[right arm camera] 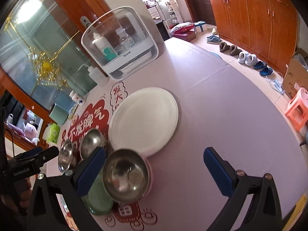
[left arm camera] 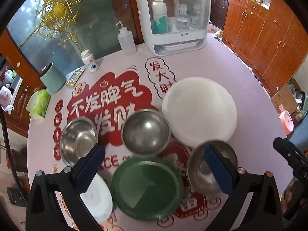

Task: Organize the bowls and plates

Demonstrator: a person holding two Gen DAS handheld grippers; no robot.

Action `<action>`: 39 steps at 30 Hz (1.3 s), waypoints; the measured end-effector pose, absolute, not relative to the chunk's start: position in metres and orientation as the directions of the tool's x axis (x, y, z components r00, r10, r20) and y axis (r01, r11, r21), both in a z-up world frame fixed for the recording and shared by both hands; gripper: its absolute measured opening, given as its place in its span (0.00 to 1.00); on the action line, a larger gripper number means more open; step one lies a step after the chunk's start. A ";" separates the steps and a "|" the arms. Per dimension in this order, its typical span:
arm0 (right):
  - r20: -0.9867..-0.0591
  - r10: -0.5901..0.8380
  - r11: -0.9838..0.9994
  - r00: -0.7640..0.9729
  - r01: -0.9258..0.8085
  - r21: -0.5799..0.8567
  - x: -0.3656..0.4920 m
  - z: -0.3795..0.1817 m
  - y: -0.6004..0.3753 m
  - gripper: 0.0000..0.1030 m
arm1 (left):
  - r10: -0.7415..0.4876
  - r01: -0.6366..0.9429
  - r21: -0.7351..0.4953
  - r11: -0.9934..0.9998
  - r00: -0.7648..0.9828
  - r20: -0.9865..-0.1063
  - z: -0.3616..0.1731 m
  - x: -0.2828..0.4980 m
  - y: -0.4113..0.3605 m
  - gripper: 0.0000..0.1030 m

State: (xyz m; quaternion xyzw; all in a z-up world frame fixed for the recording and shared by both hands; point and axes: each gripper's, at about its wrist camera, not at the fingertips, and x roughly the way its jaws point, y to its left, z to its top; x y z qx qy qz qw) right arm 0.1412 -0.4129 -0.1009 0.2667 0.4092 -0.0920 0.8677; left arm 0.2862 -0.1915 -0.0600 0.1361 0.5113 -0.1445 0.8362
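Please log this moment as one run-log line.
left gripper: open, empty | right gripper: open, empty | steel bowls: three, unstacked | green plate, white plate: apart

I count three round stainless-steel bowls: far left, middle, near right. Two white plates, one large far right, one near left. One green round plate.

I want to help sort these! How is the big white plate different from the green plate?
The white plate is bigger than the green plate. The white plate is solid and bright; the green plate looks see-through, like glass. The white plate lies farther back on the table; the green plate lies between the left gripper's fingers. Both are round and lie flat.
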 end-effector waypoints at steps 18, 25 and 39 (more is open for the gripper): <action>-0.775 0.144 0.811 0.615 0.376 0.449 0.193 -0.171 -0.453 0.96 | -0.269 0.435 -0.070 0.898 0.416 -0.868 -0.121 0.394 -0.223 0.99; -0.758 0.226 0.772 0.611 0.362 0.522 0.201 -0.193 -0.454 0.93 | -0.374 0.446 -0.199 0.873 0.349 -0.859 -0.150 0.412 -0.226 0.96; -0.784 0.263 0.760 0.563 0.380 0.527 0.217 -0.224 -0.453 0.74 | -0.396 0.404 -0.286 0.869 0.222 -0.891 -0.205 0.438 -0.231 0.58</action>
